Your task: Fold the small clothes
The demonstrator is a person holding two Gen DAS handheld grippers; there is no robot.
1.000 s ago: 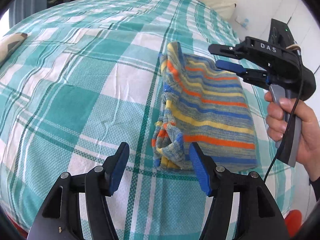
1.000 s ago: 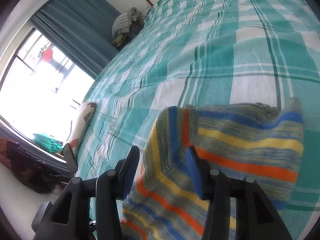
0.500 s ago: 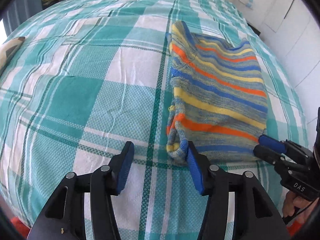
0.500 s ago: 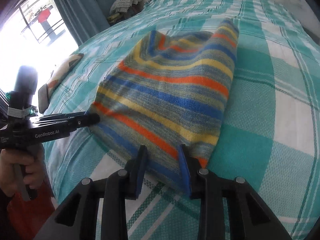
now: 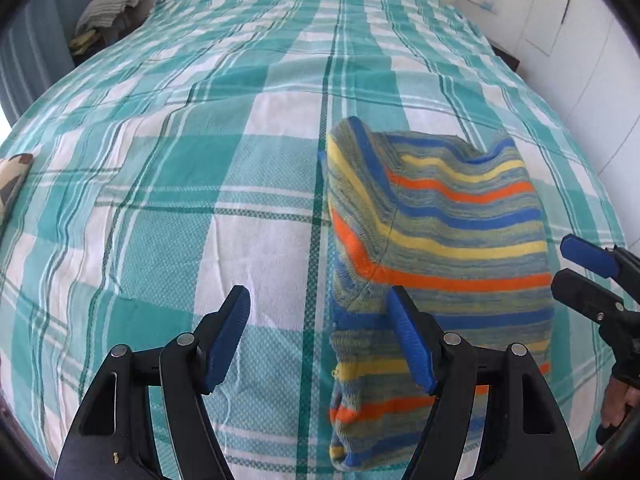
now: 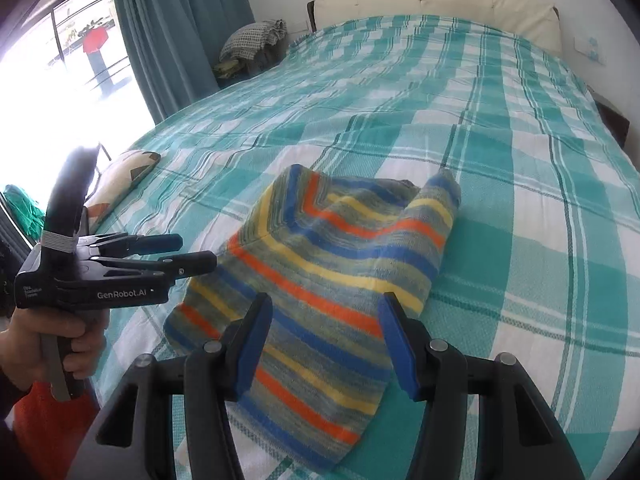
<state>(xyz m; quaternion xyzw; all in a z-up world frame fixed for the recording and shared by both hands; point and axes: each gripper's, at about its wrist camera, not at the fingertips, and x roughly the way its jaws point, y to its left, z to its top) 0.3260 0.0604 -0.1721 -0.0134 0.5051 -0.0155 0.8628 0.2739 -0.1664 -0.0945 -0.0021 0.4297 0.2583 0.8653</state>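
Both tongs are opening with nothing pinched: the left tongs (image 5: pixel 320 340) straddle the near left edge of the striped knit garment (image 5: pixel 432 240), the right tongs (image 6: pixel 324 344) now hover above it. The garment, let go, lies folded on the bed (image 5: pixel 240 128) at two o'clock; another fold or a smoothing probably follows.

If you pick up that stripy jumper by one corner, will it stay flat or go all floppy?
Probably floppy: the jumper is soft knit, already sagging and creased on the bed. It looks light, and its folds would likely fall open.

Loads of open bedspread (image 5: pixel 248 248) left and far of the striped knit (image 5: pixel 440 232); small pillow (image 6: pixel 120 176) hugs the left edge.
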